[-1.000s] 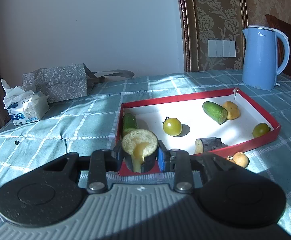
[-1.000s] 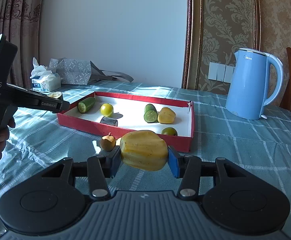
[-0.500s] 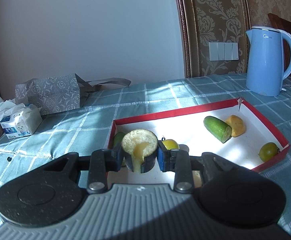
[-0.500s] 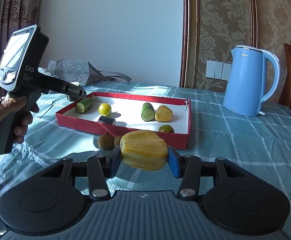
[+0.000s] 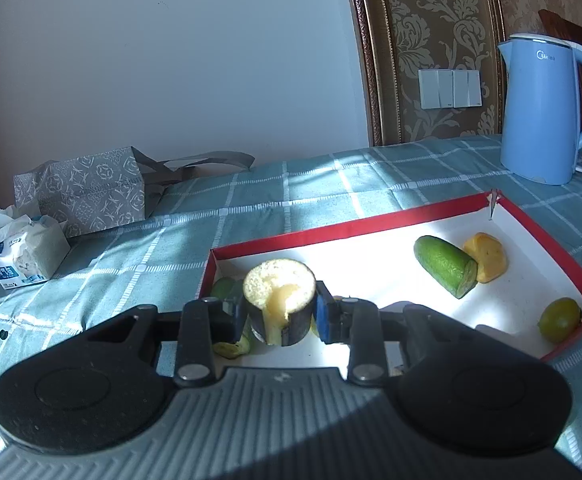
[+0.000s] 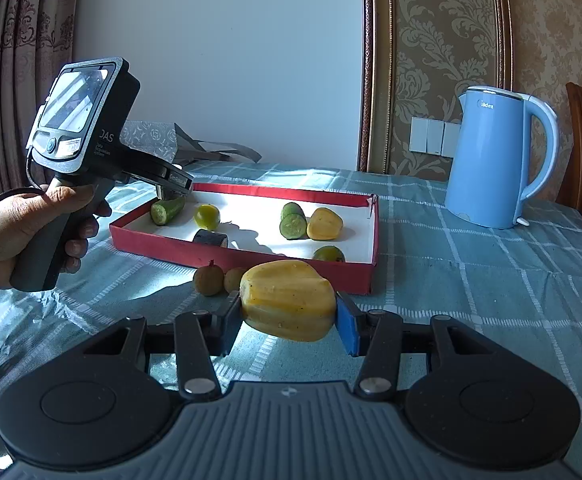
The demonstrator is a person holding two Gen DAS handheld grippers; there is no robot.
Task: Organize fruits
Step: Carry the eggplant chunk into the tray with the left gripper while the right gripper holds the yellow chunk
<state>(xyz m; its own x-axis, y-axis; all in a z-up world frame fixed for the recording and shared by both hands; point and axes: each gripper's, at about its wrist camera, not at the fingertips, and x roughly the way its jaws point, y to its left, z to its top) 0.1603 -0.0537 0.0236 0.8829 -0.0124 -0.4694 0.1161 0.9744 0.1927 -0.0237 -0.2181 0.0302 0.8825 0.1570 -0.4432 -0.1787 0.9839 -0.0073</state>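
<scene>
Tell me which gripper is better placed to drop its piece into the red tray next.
Left, most likely. The left gripper already holds its dark-skinned cut piece over the red tray, while the right gripper holds the yellow fruit short of the tray's near wall.

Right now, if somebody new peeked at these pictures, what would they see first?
Probably the red tray with its bright white floor in the sun, holding cut cucumbers and small green fruits. Close up, the right gripper has its jaws shut on a big yellow fruit piece, in front of the tray, and the left gripper pinches a dark-skinned stub with a pale cut top over the tray. A tall blue kettle stands behind, to the right.
</scene>
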